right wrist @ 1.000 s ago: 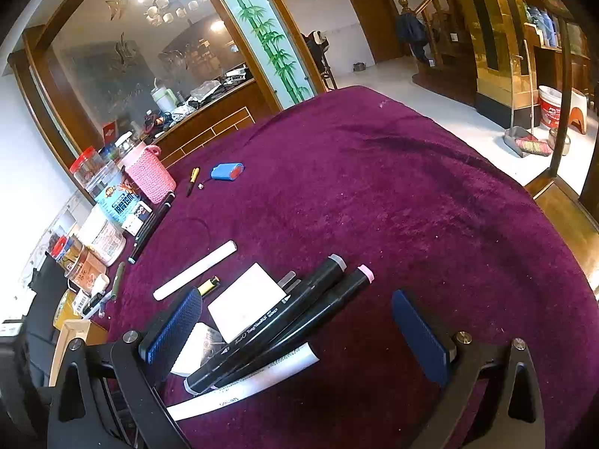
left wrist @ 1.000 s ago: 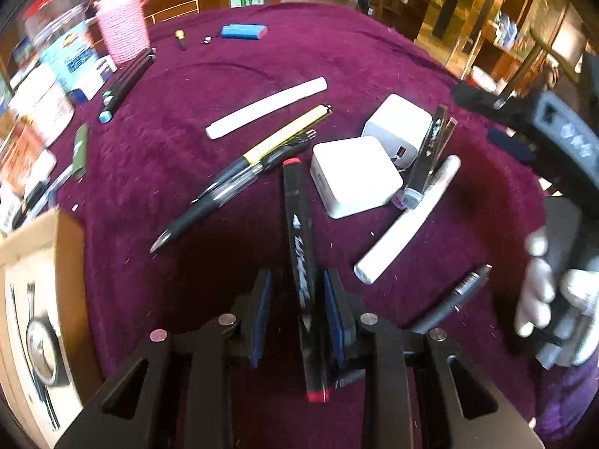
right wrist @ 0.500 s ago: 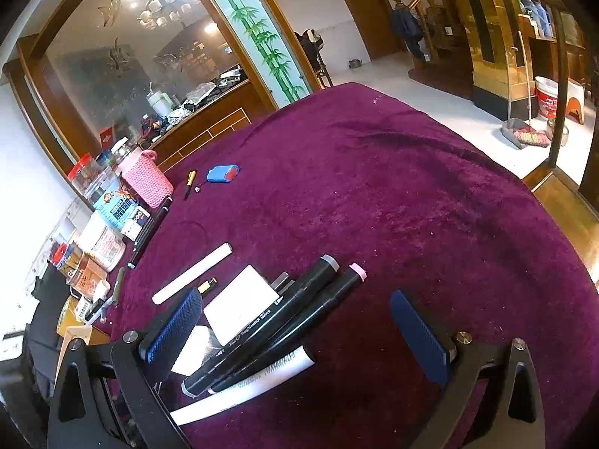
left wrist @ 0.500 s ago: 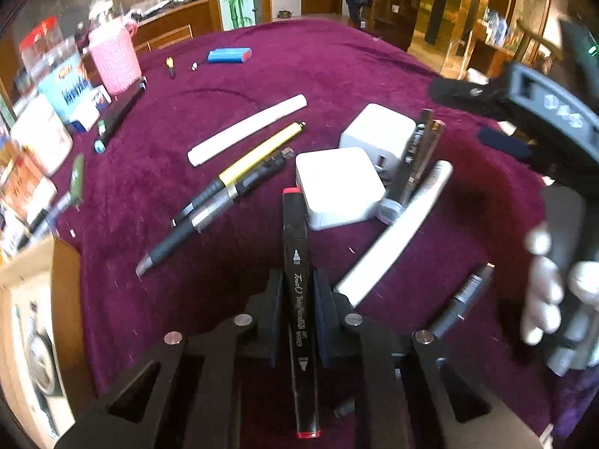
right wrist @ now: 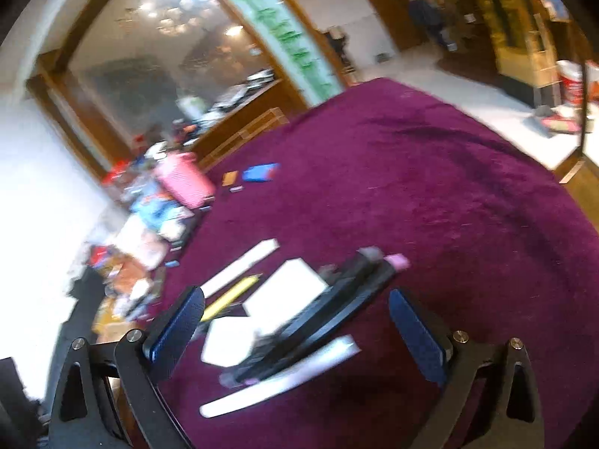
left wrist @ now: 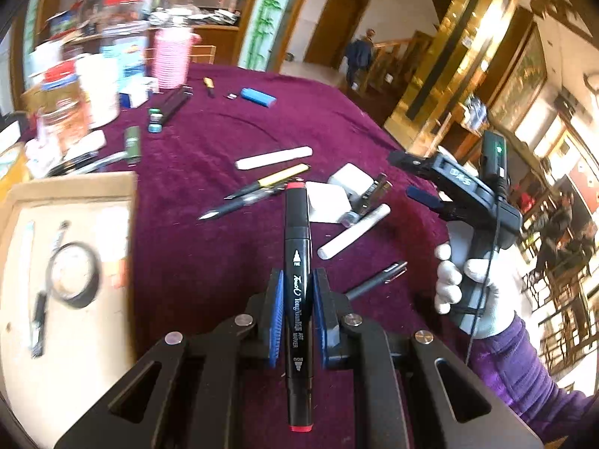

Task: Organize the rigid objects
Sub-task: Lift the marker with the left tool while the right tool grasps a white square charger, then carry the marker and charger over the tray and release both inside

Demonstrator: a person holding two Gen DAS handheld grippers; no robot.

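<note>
Left tongs [left wrist: 295, 301] clamped on red-capped art marker [left wrist: 297, 262], lifted off worktop [left wrist: 209, 131] | right tongs [right wrist: 295, 321] spread wide over black markers [right wrist: 318, 321], grasping nothing | risk: I'd guess marker pivots out, narrow mid-barrel pinch.

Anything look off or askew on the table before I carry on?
Nothing damaged or spilled. The left gripper is shut squarely on the red-capped marker. Pens, white sticks and white boxes lie scattered at odd angles on the purple cloth, awaiting sorting.

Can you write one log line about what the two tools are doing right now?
left tool: shut on red-capped marker, off the cloth | right tool: open, empty, over black markers | purple cloth: pens remain
</note>
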